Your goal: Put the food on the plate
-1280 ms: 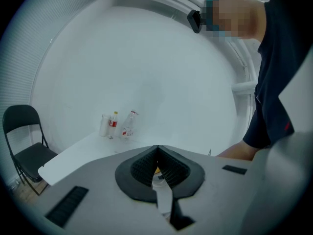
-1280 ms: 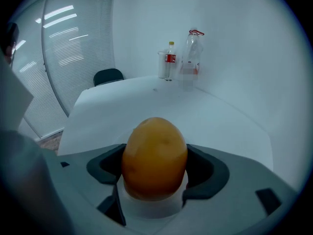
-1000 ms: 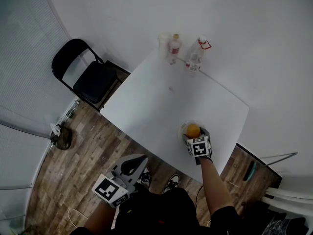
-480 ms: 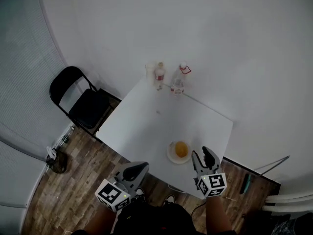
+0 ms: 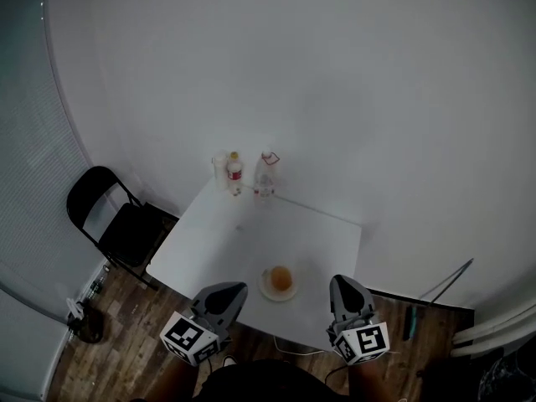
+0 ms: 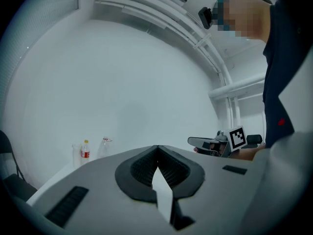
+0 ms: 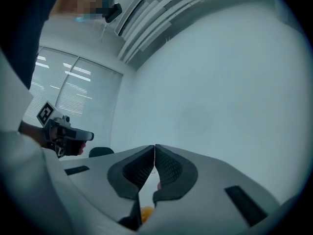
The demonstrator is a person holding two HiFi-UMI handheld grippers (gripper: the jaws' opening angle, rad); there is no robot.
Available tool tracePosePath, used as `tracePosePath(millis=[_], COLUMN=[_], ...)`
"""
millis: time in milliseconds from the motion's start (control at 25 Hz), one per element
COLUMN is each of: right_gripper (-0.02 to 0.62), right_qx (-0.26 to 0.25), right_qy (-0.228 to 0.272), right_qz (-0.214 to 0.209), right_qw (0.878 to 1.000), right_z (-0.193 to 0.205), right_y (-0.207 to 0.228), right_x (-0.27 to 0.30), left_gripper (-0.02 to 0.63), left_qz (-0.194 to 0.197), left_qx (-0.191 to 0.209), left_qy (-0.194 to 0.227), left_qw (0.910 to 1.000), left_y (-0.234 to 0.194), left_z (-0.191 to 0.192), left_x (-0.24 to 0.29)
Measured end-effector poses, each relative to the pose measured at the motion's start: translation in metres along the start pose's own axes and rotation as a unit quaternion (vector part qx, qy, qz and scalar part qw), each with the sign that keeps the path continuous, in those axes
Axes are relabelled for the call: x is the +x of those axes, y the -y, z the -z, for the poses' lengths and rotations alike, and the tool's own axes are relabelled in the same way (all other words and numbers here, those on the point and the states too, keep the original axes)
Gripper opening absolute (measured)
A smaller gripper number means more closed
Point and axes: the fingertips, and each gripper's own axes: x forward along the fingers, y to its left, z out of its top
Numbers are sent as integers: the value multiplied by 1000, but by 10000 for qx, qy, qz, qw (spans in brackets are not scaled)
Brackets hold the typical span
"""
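Note:
An orange piece of food [image 5: 281, 277] lies on the small pale plate [image 5: 266, 289] near the front edge of the white table [image 5: 318, 241]. My right gripper [image 5: 342, 283] is held up just right of the plate, apart from it, its jaws shut with nothing between them. My left gripper [image 5: 233, 291] hangs left of the plate, also shut and empty. In the right gripper view the jaws [image 7: 154, 148] meet at the tip, and the food [image 7: 145, 212] peeks out below them. The left gripper view shows its jaws [image 6: 157, 148] together.
Two bottles [image 5: 235, 172] [image 5: 266, 174] and a cup [image 5: 219, 169] stand at the table's far corner by the white wall. A black folding chair [image 5: 117, 224] sits left of the table on the wood floor. Each gripper view catches the other gripper [image 6: 215, 143] [image 7: 63, 131].
My right gripper has drawn back from the plate, leaving the orange food on it, and its jaws have closed. The head view has pulled away from the table.

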Motion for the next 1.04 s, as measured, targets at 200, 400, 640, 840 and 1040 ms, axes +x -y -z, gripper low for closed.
tracePosePath(millis=[200, 400, 640, 840, 1040], right_gripper=[21, 21, 21, 22, 22], right_qx=[-157, -284, -242, -279, -248], right_qy=[60, 130, -107, -128, -209], right_qz=[86, 117, 191, 137, 201], right_qw=[9998, 9994, 9995, 9994, 9993], right_z=[-14, -23, -13, -16, -7], right_y=[4, 6, 9, 2, 8], right_x=[-11, -11, -11, -8, -6], left_gripper=[20, 20, 20, 20, 20], left_qz=[49, -33, -46, -141, -138], left_qx=[158, 204, 192, 321, 410], left_qy=[87, 27, 49, -33, -14], left_qw=[9998, 9998, 9998, 9994, 9991], left_y=[8, 3, 2, -1, 1], left_z=[-11, -9, -12, -9, -10], left_x=[0, -3, -6, -10, -7])
